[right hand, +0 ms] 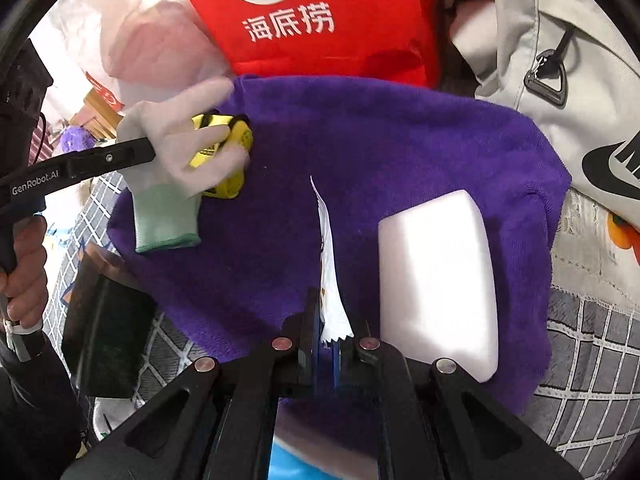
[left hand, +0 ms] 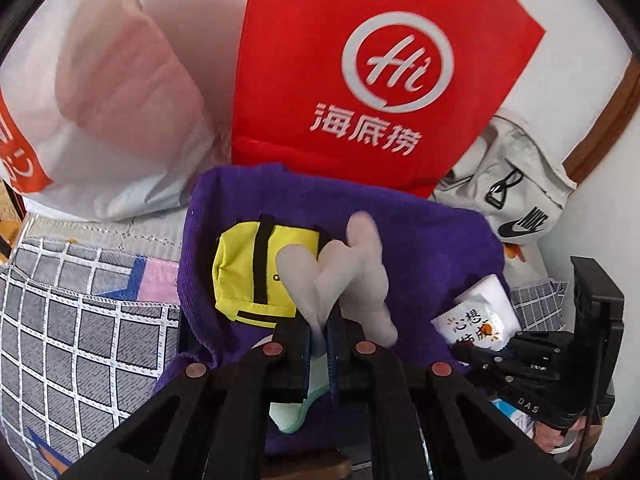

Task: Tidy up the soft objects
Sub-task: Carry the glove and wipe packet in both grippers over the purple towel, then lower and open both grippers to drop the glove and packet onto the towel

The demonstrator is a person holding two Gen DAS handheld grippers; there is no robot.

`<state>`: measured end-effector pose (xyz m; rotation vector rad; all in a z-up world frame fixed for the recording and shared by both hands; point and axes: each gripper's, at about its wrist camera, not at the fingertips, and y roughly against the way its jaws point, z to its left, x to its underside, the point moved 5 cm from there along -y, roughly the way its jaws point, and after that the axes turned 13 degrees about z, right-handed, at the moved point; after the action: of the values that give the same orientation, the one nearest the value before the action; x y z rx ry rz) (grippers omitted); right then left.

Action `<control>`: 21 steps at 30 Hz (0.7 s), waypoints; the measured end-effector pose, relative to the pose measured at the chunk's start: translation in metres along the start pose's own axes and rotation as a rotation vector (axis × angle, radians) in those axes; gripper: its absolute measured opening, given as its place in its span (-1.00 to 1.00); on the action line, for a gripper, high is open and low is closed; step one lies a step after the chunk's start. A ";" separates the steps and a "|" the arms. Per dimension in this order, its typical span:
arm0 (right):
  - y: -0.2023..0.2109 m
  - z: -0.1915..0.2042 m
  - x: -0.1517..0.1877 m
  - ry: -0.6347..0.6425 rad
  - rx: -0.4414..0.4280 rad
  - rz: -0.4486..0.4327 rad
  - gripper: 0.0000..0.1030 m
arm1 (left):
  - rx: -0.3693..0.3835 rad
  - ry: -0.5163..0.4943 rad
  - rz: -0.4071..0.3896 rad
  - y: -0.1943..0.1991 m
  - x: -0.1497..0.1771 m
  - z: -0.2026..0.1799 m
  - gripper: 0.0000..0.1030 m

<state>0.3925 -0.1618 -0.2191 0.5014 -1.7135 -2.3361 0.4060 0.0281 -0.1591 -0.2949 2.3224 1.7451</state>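
Ahead of your left gripper (left hand: 318,330), the white glove (left hand: 340,276) covers part of the yellow pouch (left hand: 250,276). Beyond it, the red bag (left hand: 372,80) is cut off at the top edge. Your right gripper (right hand: 326,338) hides the wrapper's (right hand: 330,276) lower end.

One deep purple fleecy towel (right hand: 380,152) is spread out. On or over it are one small yellow fabric pouch with black straps (left hand: 256,276), one white knitted glove with a mint green cuff (right hand: 172,184), one white foam block (right hand: 436,276) and one white printed sachet (left hand: 476,320). Behind are one red bag with a white logo (left hand: 380,72), one grey sports bag (left hand: 516,184) and one translucent white plastic bag (left hand: 112,92).
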 end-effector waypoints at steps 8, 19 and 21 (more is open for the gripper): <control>0.006 0.002 -0.003 0.010 0.023 -0.025 -0.76 | -0.025 0.009 0.023 -0.009 -0.001 0.004 -0.71; 0.039 0.000 0.001 0.005 0.043 -0.123 -0.06 | -0.073 -0.012 0.002 0.008 0.003 0.001 0.10; 0.045 -0.002 0.002 -0.009 0.061 -0.142 0.06 | -0.074 -0.015 0.001 0.012 0.004 -0.001 0.20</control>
<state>0.3903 -0.1783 -0.1768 0.6441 -1.8141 -2.3897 0.3982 0.0302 -0.1492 -0.2916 2.2514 1.8302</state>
